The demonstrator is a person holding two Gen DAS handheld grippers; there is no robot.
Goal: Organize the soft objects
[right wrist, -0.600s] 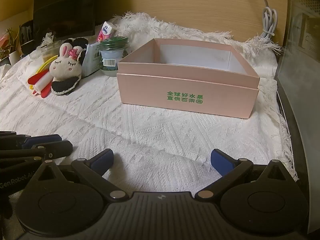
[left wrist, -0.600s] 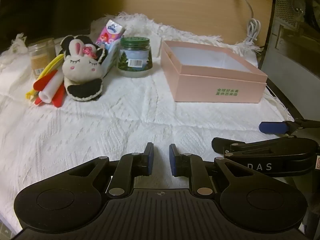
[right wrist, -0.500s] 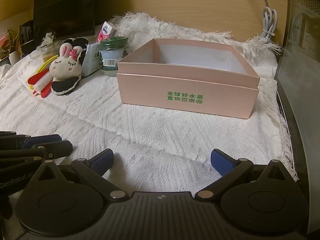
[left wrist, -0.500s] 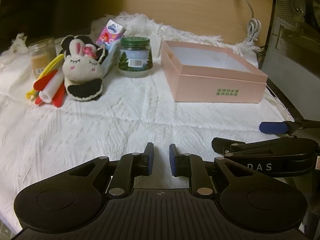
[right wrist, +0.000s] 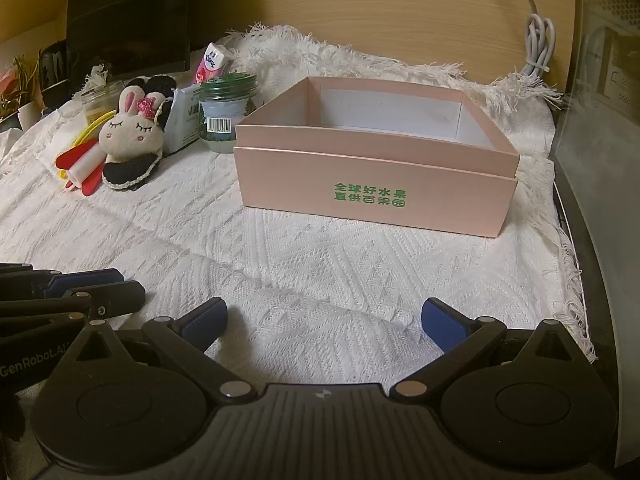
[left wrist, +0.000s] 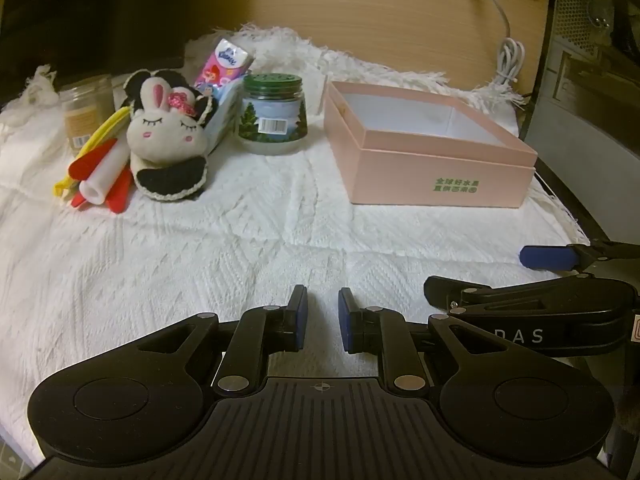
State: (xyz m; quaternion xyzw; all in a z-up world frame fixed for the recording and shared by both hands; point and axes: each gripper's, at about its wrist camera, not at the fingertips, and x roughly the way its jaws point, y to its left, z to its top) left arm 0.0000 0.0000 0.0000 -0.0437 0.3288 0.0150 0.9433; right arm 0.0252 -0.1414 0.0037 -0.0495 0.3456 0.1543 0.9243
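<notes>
on the white cloth: one pink box, open on top. one plush rabbit. two jars: one with a green lid, one tan. one tissue pack, with one white carton just beside it. one bundle of red, yellow and white pieces, exact count unclear. one coiled cable. two grippers in view.

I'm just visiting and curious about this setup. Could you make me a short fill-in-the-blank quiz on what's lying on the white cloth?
1. The pink box has ___ lettering on its front.
2. The plush rabbit wears a pink ___ by one ear.
3. The glass jar beside the box has a ___ lid.
4. Of the two grippers, the right gripper has its jaws ___.

Missing words: green; bow; green; open
</notes>
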